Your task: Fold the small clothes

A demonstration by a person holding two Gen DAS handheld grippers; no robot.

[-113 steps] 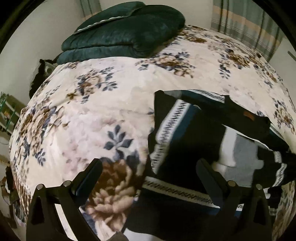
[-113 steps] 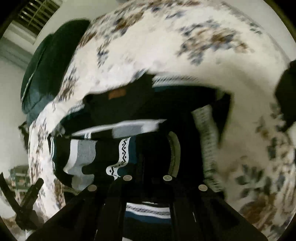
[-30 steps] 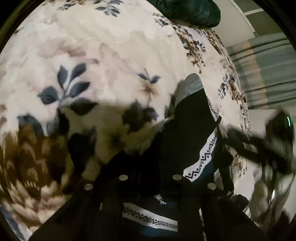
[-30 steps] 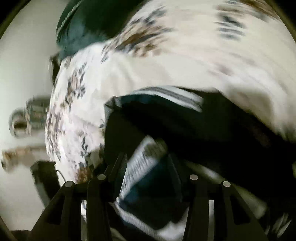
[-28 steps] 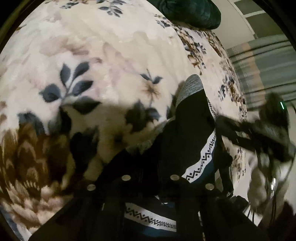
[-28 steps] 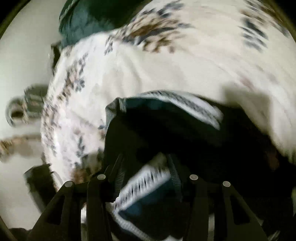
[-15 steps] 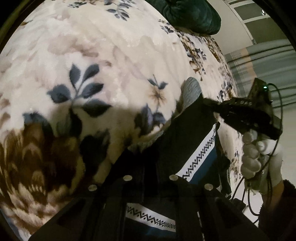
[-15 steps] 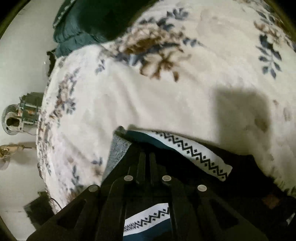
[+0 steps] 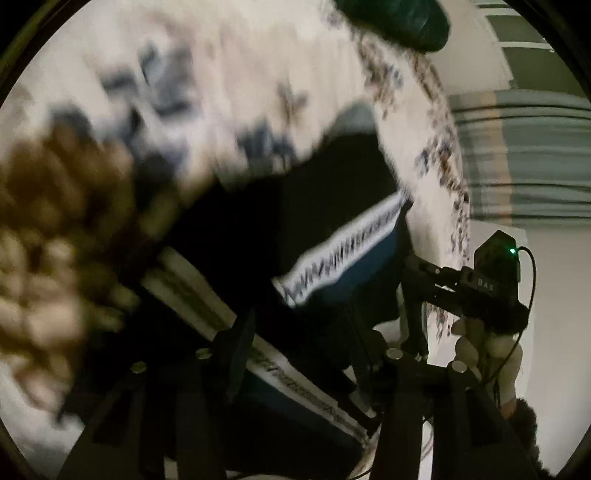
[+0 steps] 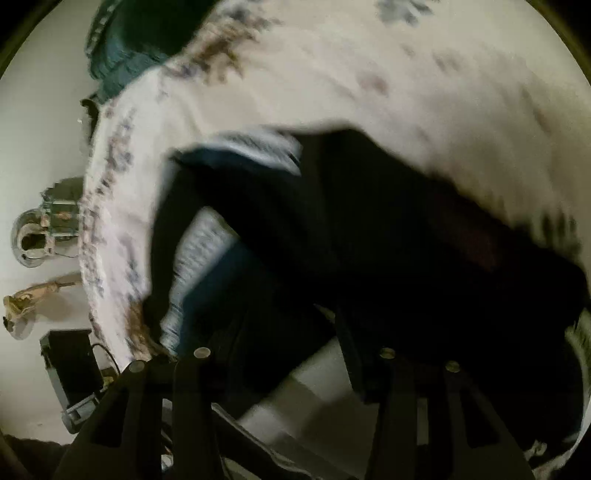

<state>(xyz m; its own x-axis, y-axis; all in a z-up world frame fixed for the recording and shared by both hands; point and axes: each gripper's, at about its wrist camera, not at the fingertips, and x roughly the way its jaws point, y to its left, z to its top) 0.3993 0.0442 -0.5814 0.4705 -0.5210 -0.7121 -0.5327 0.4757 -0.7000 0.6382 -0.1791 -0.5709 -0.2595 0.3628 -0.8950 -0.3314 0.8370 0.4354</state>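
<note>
A small black knit sweater (image 9: 314,206) with white zigzag bands and blue panels lies bunched on the floral bed cover (image 9: 221,74). My left gripper (image 9: 299,339) stands open just over its near edge, fabric between and under the fingers. My right gripper (image 10: 291,332) is open above the same sweater (image 10: 369,221). The right gripper also shows in the left wrist view (image 9: 476,291), held in a gloved hand at the sweater's right edge. Both views are blurred.
A dark green folded quilt (image 9: 399,18) lies at the head of the bed, also in the right wrist view (image 10: 140,33). Striped curtains (image 9: 524,155) hang at the right. Beyond the bed's left edge, the right wrist view shows a black box (image 10: 70,369) and clutter on the floor.
Both grippers were shut on the sweater half a second ago and now stand open. The sweater has dropped onto the bed. Both cameras are swinging, so the views are blurred.
</note>
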